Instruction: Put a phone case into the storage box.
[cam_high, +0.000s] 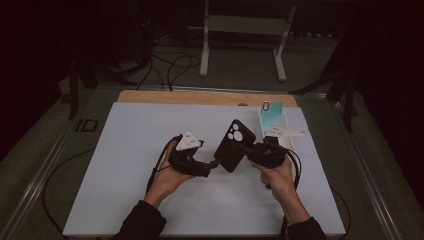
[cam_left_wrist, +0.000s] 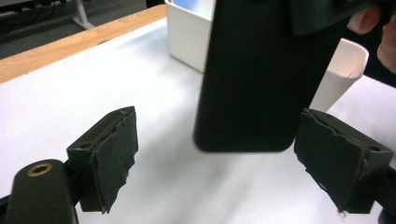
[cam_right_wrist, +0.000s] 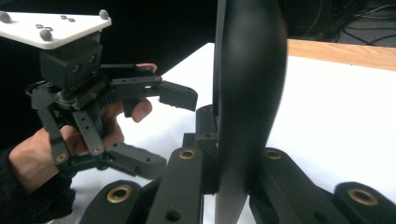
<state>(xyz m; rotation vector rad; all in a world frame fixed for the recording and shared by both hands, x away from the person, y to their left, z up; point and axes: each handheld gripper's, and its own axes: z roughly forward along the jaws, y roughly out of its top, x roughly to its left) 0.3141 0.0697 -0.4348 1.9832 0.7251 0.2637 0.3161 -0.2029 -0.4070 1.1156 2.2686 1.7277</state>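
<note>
The phone case (cam_high: 234, 145) is matte black, a slim rectangle with rounded corners and a raised camera block at its upper end in the high view. It is held above the white table top (cam_high: 125, 165), tilted, slightly right of centre. In the right gripper view it stands edge-on, a thin dark blade (cam_right_wrist: 247, 93) rising from between the jaws.

The right gripper (cam_high: 248, 149) is clamped on the case, its jaws pressed against both faces near one long edge. The left gripper (cam_high: 214, 164) sits at roughly 8 o'clock from the case with its jaws spread wide. In the left gripper view the rounded lower end of the case (cam_left_wrist: 252, 93) hangs ahead of those jaws and nearer the right-hand one; neither pad touches it.

Open white surface lies from 7 to 11 o'clock of the case, out to the table's left edge. A wooden strip (cam_high: 200, 97) borders the far edge at 12 o'clock. Less room remains at 3 o'clock.

A white bin (cam_high: 276, 127) stands at 1 o'clock, near the far right corner. It appears to hold a pale teal card-like item (cam_high: 271, 114) standing upright, though the dim view leaves its nature unclear.
</note>
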